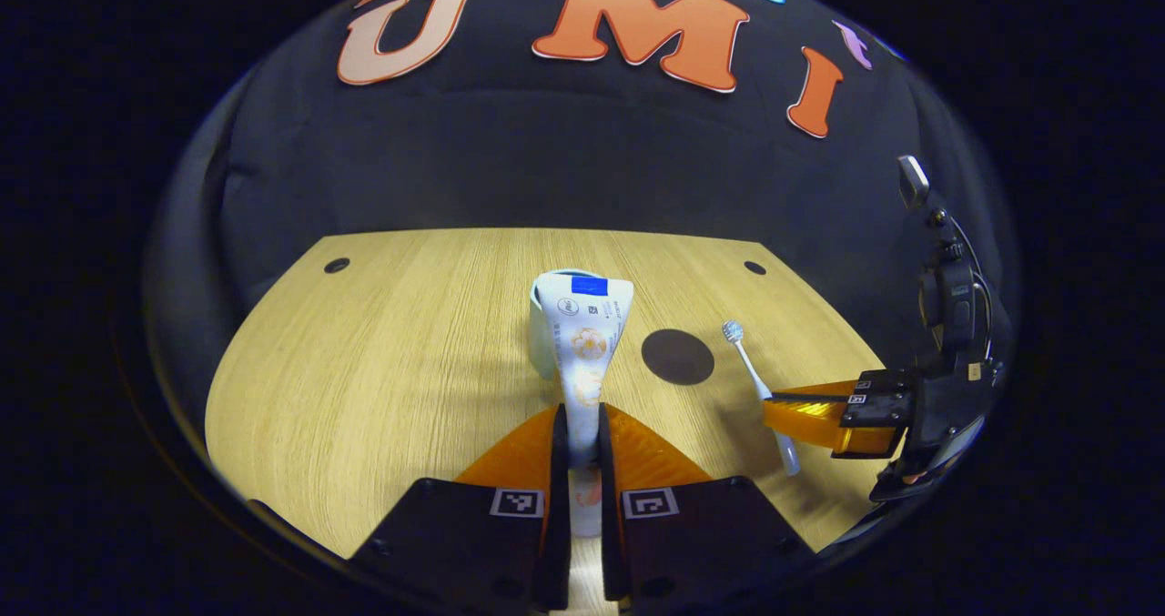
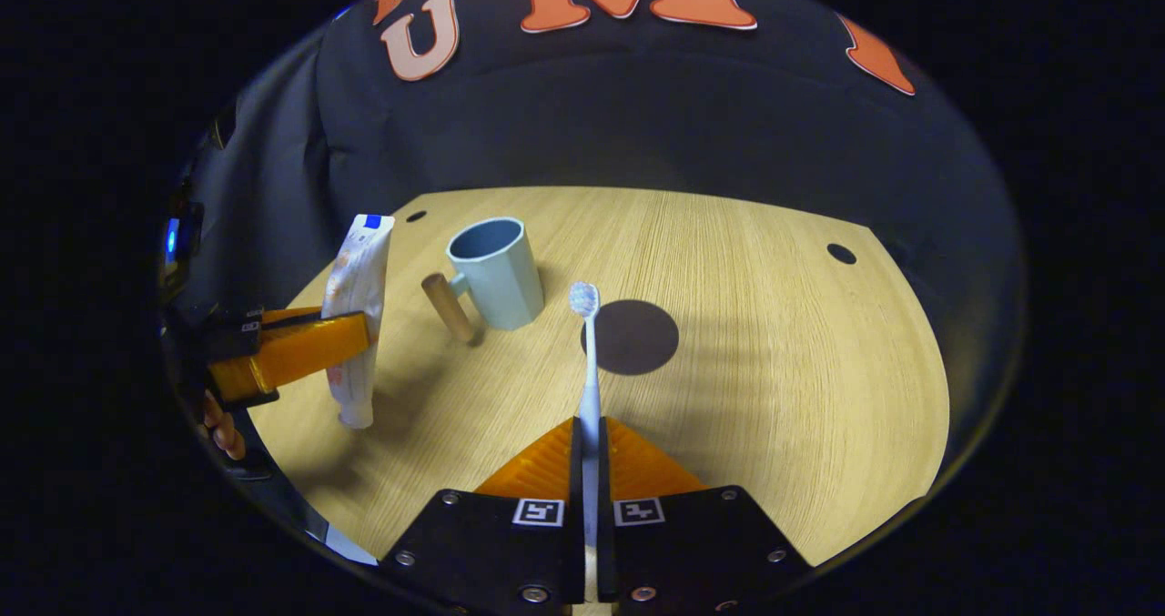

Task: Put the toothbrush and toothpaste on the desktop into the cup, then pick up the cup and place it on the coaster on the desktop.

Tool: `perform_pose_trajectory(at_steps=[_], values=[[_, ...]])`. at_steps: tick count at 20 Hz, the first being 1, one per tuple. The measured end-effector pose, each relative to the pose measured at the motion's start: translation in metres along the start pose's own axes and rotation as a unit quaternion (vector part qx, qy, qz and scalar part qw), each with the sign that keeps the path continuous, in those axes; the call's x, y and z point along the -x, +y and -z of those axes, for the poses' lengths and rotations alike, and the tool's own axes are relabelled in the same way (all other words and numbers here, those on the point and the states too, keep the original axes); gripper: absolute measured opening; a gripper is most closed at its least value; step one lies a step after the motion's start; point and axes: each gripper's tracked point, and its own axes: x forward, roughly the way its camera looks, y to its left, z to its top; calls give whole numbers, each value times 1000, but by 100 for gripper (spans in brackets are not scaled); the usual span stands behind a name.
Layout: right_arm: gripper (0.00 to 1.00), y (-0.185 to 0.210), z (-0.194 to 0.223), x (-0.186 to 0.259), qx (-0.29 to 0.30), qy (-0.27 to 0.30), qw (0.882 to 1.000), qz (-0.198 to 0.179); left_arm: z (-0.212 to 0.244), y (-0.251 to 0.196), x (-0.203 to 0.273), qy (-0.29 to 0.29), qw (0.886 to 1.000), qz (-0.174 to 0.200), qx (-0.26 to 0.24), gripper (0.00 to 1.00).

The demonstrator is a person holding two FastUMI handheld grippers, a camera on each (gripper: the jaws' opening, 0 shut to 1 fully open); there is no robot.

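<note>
Left gripper view: toothpaste [image 1: 582,361] clamped between left tongs [image 1: 582,443].

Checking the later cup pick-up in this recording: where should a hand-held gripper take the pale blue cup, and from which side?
By the light wooden peg handle of the pale blue faceted cup, judging from its pose: it juts out toward the left hand-held gripper, clear of the upright body. Come from that side, level, fingers closing across the peg.

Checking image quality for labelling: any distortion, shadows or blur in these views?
Left gripper view: fisheye bows the desktop edges; toothpaste sharp. Right gripper view: same bowing; cup, toothbrush and coaster sharp, soft shadows, no glare.
</note>
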Motion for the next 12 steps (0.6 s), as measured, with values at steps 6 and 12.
perform_pose_trajectory(at_steps=[6, 12], values=[[6, 1, 4, -4, 4, -65, 998, 9, -35, 2, 5, -63, 998, -5, -17, 18], [5, 0, -15, 4, 17, -119, 993, 7, -65, 8, -3, -114, 993, -12, -13, 18]])
